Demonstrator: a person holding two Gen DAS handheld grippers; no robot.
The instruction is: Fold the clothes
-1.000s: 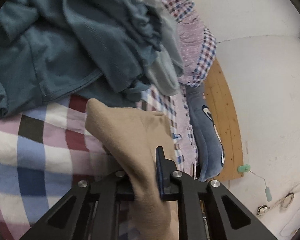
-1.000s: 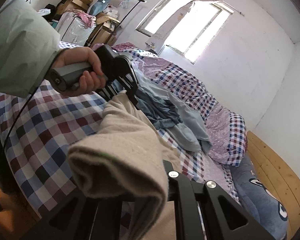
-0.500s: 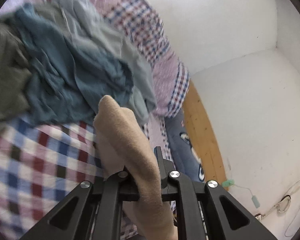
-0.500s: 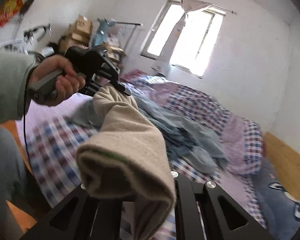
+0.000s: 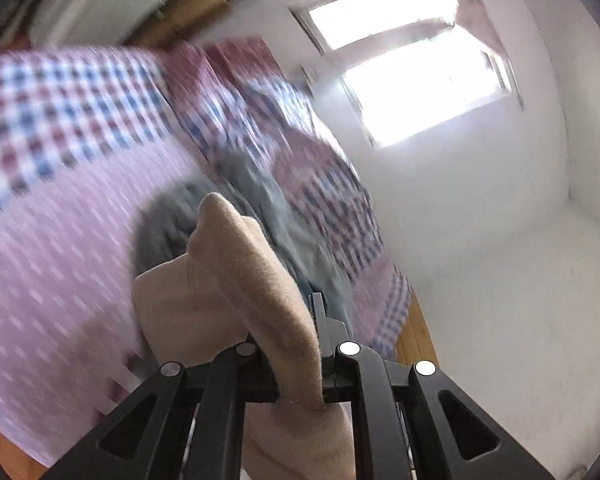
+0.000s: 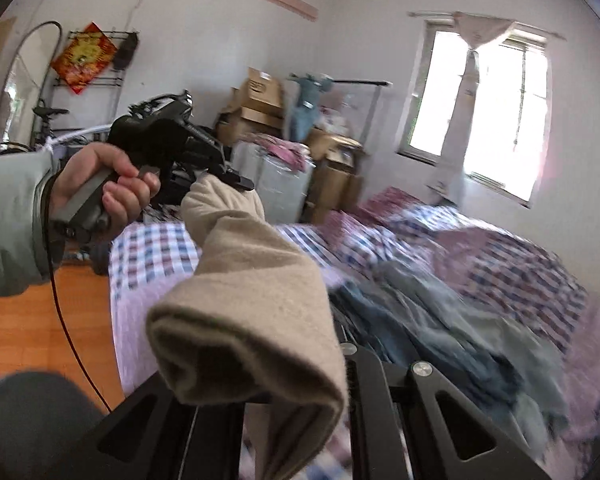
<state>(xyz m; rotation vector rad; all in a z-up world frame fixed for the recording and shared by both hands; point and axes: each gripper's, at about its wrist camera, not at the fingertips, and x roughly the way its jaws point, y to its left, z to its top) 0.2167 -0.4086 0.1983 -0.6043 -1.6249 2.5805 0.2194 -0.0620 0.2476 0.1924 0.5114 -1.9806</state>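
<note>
A beige knitted garment (image 6: 252,280) is stretched in the air between both grippers, above the bed. My left gripper (image 5: 288,320) is shut on one end of it, the beige garment (image 5: 244,276) bunching over its fingers. My right gripper (image 6: 300,368) is shut on the other end, which drapes over and hides the left finger. In the right wrist view a hand (image 6: 112,184) holds the left gripper (image 6: 220,174) up at the garment's far end. A heap of blue and grey clothes (image 6: 440,320) lies on the bed below.
The bed has a checked cover (image 6: 156,248) and a pink dotted sheet (image 5: 60,264). Cardboard boxes (image 6: 260,100) and a clothes rail stand at the far wall by a bright window (image 6: 488,108). Orange wooden floor (image 6: 16,320) lies left of the bed.
Both grippers have lifted and swung upward with the beige garment, off the bed; the views now take in the window and far wall. The left wrist view is motion-blurred.
</note>
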